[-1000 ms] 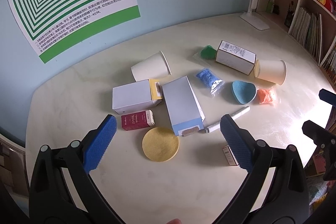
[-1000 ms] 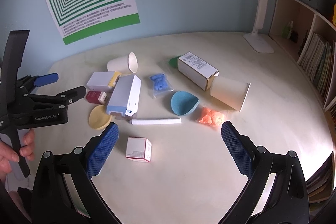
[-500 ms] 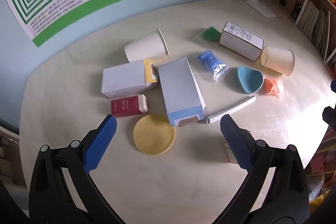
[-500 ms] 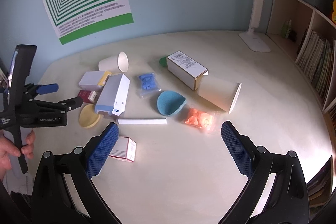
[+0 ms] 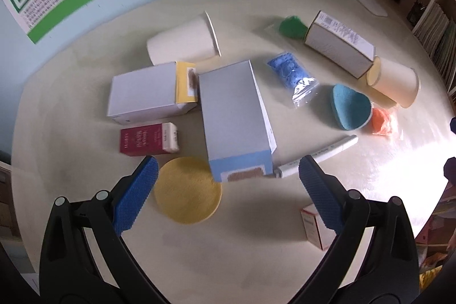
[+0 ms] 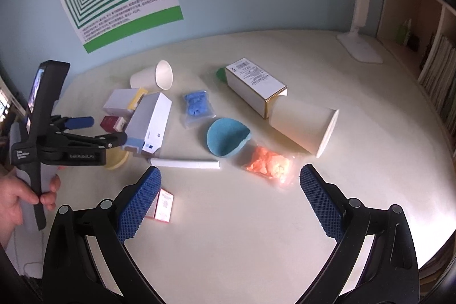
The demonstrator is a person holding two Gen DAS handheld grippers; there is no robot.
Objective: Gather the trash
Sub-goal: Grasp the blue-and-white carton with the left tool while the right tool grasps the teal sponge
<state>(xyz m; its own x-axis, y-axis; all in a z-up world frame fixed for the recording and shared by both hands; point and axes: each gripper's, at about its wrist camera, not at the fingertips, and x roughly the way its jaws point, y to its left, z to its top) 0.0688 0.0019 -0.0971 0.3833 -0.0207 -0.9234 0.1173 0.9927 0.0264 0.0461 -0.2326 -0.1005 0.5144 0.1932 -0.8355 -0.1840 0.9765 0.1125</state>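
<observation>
While nothing's grabbed yet, the left gripper point(image 5: 225, 175) hangs wide open over the round yellow sponge pad point(image 5: 187, 190) at 6 o'clock, probably lining up; right gripper point(image 6: 228, 181) gapes empty too.

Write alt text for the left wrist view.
The open left gripper hovers over a yellow round pad and a grey-blue box on a table littered with boxes, cups and small bags.
</observation>
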